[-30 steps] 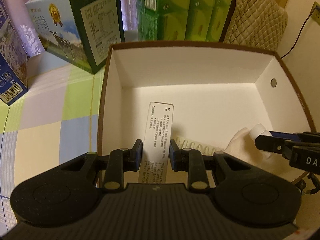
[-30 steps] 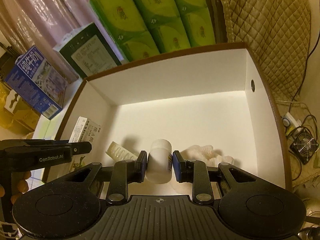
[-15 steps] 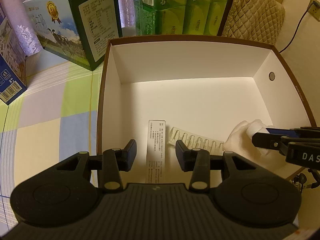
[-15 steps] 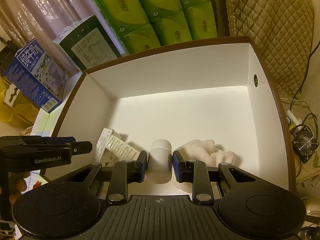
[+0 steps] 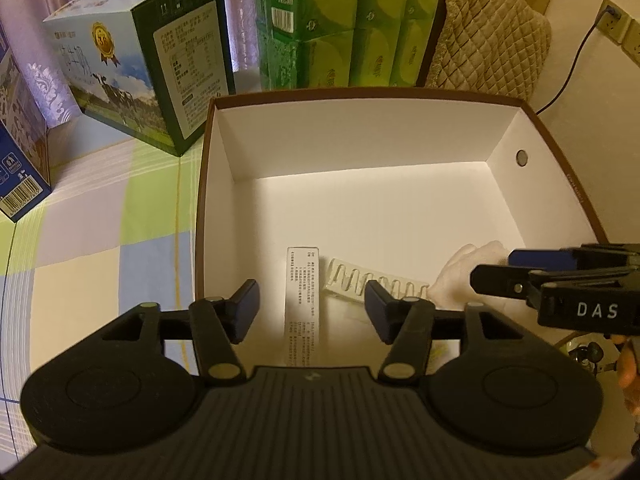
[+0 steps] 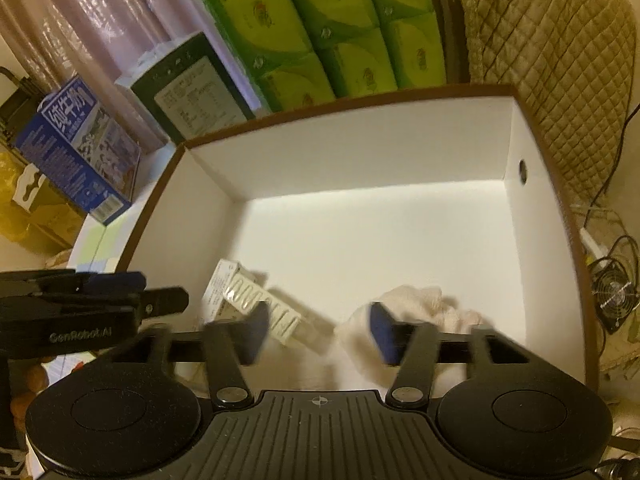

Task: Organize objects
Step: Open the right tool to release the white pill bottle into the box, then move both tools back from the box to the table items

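With both the left gripper (image 5: 312,310) and right gripper (image 6: 318,330) spread wide and empty above the near end of the brown-rimmed white cardboard box (image 5: 360,152), where the slim printed white carton (image 5: 303,292), ribbed blister strip (image 5: 372,285) and crumpled white cloth (image 6: 424,304) lie, a careless pull-back could snag the cloth or near wall.

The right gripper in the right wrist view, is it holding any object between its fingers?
No, the right gripper is open, with only the box floor visible between its fingers.

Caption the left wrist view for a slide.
Open left gripper above a printed carton, blister strip and cloth inside the white box.
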Action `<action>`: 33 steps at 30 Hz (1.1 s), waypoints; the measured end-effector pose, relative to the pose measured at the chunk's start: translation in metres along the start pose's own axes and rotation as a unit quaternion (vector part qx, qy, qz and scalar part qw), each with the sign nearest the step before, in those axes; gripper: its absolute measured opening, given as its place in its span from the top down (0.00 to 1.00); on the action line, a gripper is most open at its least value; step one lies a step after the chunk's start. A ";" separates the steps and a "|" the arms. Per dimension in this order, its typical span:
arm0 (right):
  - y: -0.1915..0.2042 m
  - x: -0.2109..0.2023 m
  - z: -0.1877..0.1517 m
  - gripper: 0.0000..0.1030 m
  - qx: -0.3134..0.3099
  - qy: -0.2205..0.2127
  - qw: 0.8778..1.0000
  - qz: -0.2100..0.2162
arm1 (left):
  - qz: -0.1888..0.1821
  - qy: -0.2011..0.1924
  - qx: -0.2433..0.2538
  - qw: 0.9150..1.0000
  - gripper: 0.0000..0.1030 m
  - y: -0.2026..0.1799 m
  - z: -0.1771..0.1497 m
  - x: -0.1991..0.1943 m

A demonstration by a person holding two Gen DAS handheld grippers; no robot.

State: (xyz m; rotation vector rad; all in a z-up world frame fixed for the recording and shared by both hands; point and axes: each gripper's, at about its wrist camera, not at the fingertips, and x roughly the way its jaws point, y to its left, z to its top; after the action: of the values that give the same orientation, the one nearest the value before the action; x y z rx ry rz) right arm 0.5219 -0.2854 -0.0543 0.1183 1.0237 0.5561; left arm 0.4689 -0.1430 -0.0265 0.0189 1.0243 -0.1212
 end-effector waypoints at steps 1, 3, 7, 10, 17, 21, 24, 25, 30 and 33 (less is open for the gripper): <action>0.000 -0.002 0.000 0.44 0.001 -0.004 1.000 0.001 | -0.001 -0.003 0.001 1.000 0.40 0.000 0.000 -0.003; 0.000 -0.005 0.001 0.43 0.007 -0.007 1.000 0.001 | -0.003 -0.007 0.002 1.000 0.37 -0.001 -0.001 -0.008; 0.000 -0.013 0.003 0.38 0.008 -0.014 1.000 -0.010 | -0.007 -0.014 0.004 1.000 0.30 -0.003 -0.003 -0.018; -0.001 -0.020 0.002 0.35 0.011 -0.022 1.000 -0.015 | -0.007 -0.017 0.005 1.000 0.28 -0.004 -0.005 -0.025; 0.001 -0.038 -0.003 0.31 0.016 -0.036 0.999 -0.024 | -0.008 -0.028 -0.003 1.000 0.24 -0.003 -0.013 -0.045; 0.004 -0.048 -0.007 0.29 0.016 -0.043 0.999 -0.030 | -0.007 -0.035 -0.003 0.999 0.22 -0.002 -0.020 -0.059; 0.007 -0.056 -0.011 0.28 0.016 -0.048 0.998 -0.030 | -0.006 -0.040 -0.005 0.999 0.22 -0.001 -0.025 -0.069; 0.008 -0.059 -0.013 0.28 0.016 -0.050 0.998 -0.031 | -0.006 -0.042 -0.006 0.999 0.21 0.000 -0.027 -0.072; 0.016 -0.072 -0.021 0.27 0.014 -0.058 0.998 -0.032 | -0.007 -0.050 -0.010 0.999 0.19 0.004 -0.041 -0.090; 0.024 -0.080 -0.028 0.27 0.012 -0.063 0.997 -0.039 | -0.007 -0.055 -0.014 0.998 0.19 0.008 -0.050 -0.100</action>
State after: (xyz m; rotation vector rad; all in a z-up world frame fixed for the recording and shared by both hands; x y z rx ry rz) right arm 0.4580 -0.3089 0.0012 0.1333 0.9077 0.4599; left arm 0.3754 -0.1225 0.0327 -0.0200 0.9158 -0.1203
